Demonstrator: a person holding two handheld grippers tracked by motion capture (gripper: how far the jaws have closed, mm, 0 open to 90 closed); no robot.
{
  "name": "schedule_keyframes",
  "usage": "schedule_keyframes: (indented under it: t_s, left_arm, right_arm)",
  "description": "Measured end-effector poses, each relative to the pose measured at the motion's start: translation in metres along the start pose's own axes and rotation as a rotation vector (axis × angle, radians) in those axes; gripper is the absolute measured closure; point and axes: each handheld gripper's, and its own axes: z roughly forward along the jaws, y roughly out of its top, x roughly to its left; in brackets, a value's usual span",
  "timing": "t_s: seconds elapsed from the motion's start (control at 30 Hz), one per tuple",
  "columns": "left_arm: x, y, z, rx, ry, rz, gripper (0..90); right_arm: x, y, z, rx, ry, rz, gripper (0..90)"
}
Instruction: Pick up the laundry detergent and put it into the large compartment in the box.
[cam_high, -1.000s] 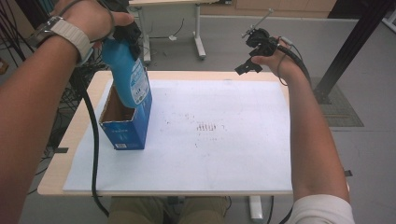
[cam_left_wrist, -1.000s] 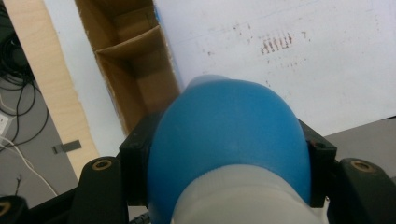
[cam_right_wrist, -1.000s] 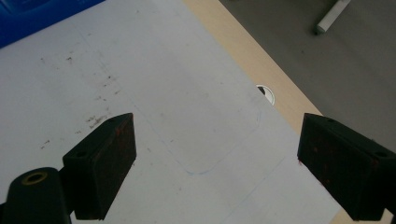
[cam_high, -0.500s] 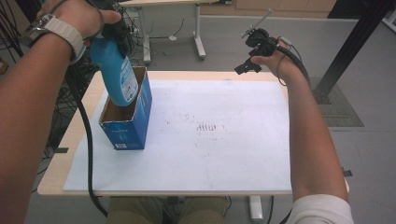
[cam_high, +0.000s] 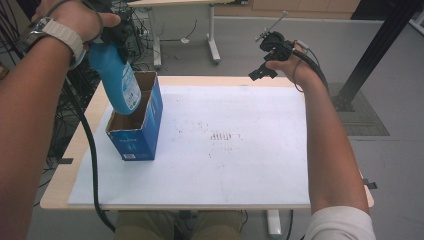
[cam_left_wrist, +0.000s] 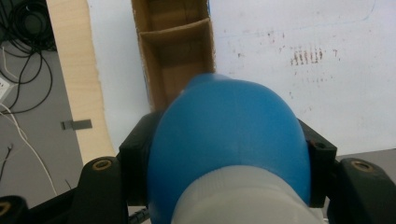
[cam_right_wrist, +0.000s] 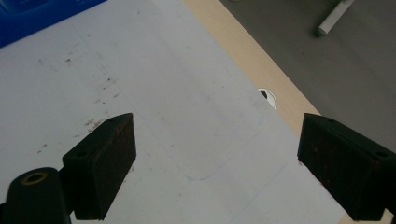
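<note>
**Blue bottle held over the open box**

The left gripper (cam_high: 112, 42) is clenched on a blue bottle (cam_high: 117, 82), its black jaws pressing the bottle's sides just below the white cap end, as the left gripper view shows. The bottle hangs tilted, its lower end dipping into the mouth of the blue cardboard box (cam_high: 137, 135), which stands open-topped at the left side of the bench (cam_high: 65, 165). From above, the box (cam_left_wrist: 175, 56) shows a cardboard divider across its brown inside. The box rests on a white sheet (cam_high: 240, 160) that covers most of the bench and bears faint dark marks near its middle. The right gripper (cam_high: 265, 60) is released, its jaws standing wide apart with nothing between them, raised above the far right edge of the bench.
</note>
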Motion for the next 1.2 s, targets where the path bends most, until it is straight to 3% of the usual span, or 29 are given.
schedule_keyframes:
  t_s: [0.27, 0.73, 1.2]
  left_arm:
    - [0.004, 0.003, 0.003, 0.002, 0.006, -0.015, 38.0]
    - [0.014, 0.01, 0.022, 0.01, 0.002, -0.04, 38.0]
    - [0.015, 0.014, 0.037, 0.006, 0.016, -0.037, 37.9]
  right_arm:
    - [0.0, 0.0, 0.0, 0.001, -0.004, -0.001, 11.7]
    - [-0.001, -0.001, 0.002, 0.007, -0.003, 0.001, 11.7]
    - [-0.001, -0.002, 0.005, 0.014, -0.002, 0.007, 11.6]
